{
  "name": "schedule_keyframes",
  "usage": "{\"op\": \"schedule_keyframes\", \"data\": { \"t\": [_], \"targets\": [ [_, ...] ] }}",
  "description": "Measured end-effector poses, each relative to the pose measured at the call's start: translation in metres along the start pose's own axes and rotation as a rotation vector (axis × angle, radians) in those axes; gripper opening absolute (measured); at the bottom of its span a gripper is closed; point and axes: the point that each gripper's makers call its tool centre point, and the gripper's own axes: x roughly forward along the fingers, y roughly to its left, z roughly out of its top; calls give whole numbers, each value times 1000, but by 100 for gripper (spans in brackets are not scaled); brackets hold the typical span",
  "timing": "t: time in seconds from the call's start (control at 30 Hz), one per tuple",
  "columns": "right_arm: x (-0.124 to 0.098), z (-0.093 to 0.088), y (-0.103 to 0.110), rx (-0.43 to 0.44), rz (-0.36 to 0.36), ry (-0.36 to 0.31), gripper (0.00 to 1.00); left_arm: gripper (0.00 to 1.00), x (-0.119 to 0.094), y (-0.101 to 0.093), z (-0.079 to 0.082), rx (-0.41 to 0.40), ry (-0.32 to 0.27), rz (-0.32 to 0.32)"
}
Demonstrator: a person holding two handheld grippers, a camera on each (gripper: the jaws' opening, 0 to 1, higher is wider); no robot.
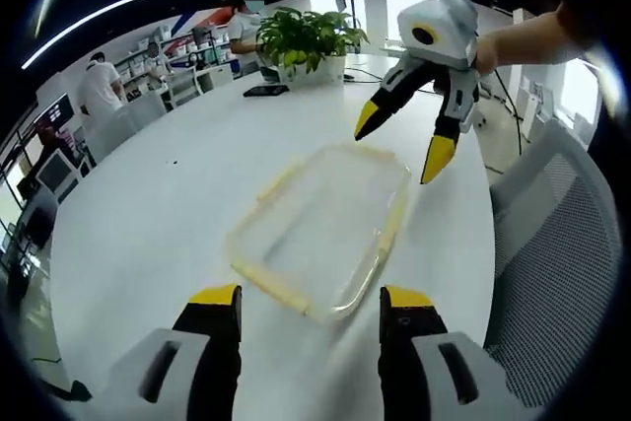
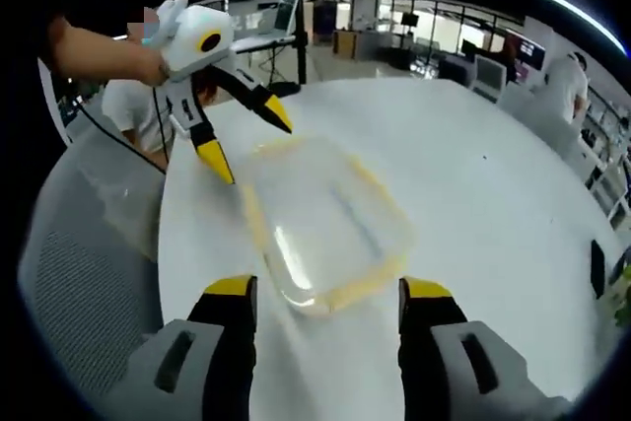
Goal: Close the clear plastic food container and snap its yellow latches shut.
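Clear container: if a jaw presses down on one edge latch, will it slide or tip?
Likely slides: the clear container looks empty and light on the smooth white table. Tipping seems unlikely since it sits low and flat. Its thin plastic walls may flex.

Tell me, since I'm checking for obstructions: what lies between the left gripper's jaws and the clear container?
Nothing: in the left gripper view, bare white table runs from the left gripper to the container. Both grippers are open, touching nothing.
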Motion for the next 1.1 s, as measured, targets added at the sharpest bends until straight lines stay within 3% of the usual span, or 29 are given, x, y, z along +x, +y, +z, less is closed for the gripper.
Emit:
{"op": "schedule_keyframes", "data": {
  "t": [0.23,0.43,1.1],
  "targets": [
    [3,2,-6,10,-53,-12,48,41,5,0,-2,-2,5,1],
    [10,5,-8,-3,-67,-11,48,41,9,5,-7,-2,27,2],
    [26,21,-36,9,-83,-7,48,40,21,39,-2,-8,44,14]
  ]
}}
